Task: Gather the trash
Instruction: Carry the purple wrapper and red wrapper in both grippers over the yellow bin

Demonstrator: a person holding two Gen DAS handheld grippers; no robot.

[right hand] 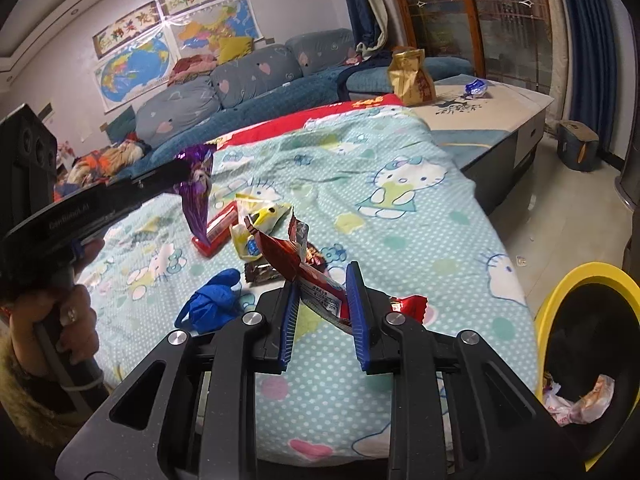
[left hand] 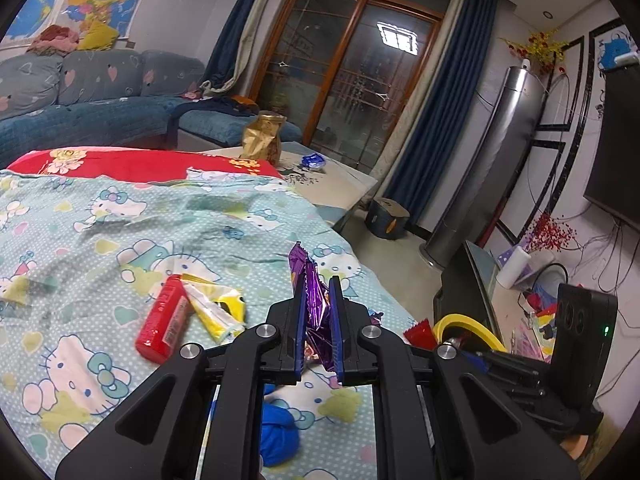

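My left gripper (left hand: 317, 286) is shut on a crumpled purple foil wrapper (left hand: 304, 264), held above the Hello Kitty bedspread (left hand: 120, 216). The right wrist view shows that gripper (right hand: 188, 172) from the side, with the purple wrapper (right hand: 196, 204) hanging from it. My right gripper (right hand: 323, 276) is shut on a red snack wrapper (right hand: 280, 256) that sticks up to the left. On the bedspread lie a red pack (right hand: 214, 228), a yellow wrapper (right hand: 260, 216), a dark wrapper (right hand: 264, 272), a blue glove (right hand: 216, 296) and another red wrapper (right hand: 408, 306).
A yellow-rimmed black bin (right hand: 580, 280) stands on the floor at the right of the bed, with crumpled trash (right hand: 580, 400) inside. A gold bag (right hand: 412, 76) and a blue wrapper (right hand: 476, 88) sit on the low table beyond. A hand (right hand: 60, 320) grips the left tool's handle.
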